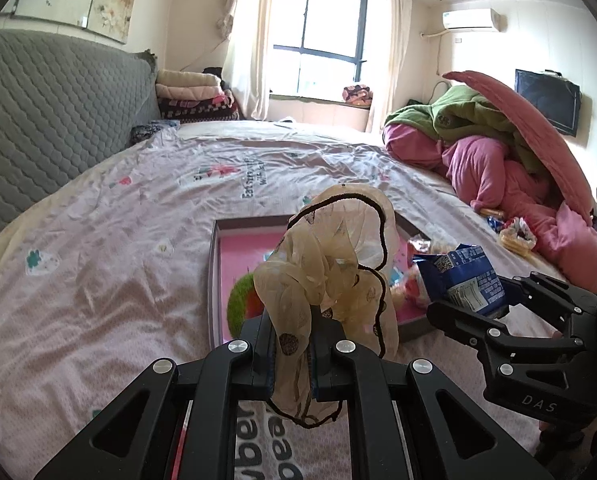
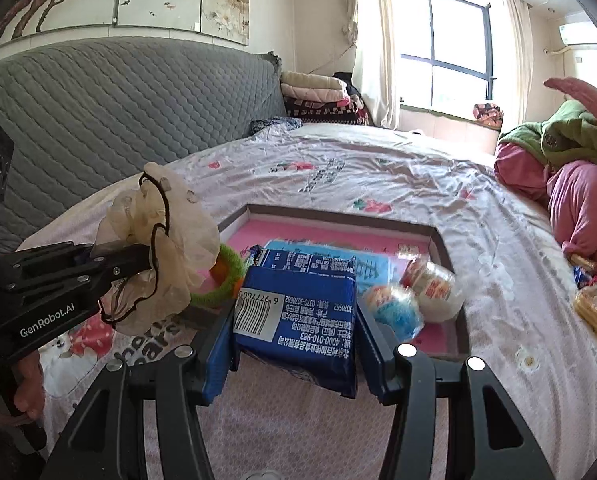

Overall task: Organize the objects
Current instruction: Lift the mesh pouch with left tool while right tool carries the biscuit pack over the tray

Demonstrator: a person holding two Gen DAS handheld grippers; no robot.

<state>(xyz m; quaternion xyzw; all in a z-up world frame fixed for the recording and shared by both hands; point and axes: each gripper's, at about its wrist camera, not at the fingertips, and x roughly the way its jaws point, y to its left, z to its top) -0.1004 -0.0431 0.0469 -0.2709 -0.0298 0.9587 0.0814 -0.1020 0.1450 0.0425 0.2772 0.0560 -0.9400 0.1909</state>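
Observation:
My left gripper (image 1: 292, 354) is shut on a cream chiffon scrunchie with dark trim (image 1: 334, 264) and holds it above the near edge of a shallow tray with a pink floor (image 1: 238, 248). The scrunchie also shows in the right wrist view (image 2: 166, 248). My right gripper (image 2: 294, 344) is shut on a blue snack packet (image 2: 298, 312) and holds it over the tray's near rim (image 2: 338, 216). The packet also shows in the left wrist view (image 1: 466, 280). In the tray lie a green and orange fuzzy ring (image 2: 228, 276), a light blue packet (image 2: 362, 262) and two wrapped round snacks (image 2: 434, 288).
The tray sits on a bed with a pale printed sheet (image 1: 118, 240). A grey quilted headboard (image 1: 50, 112) stands at the left. Pink and green bedding (image 1: 498, 152) is heaped at the right, with loose snack packets (image 1: 516, 234) beside it. Folded blankets (image 1: 194, 96) are stacked by the window.

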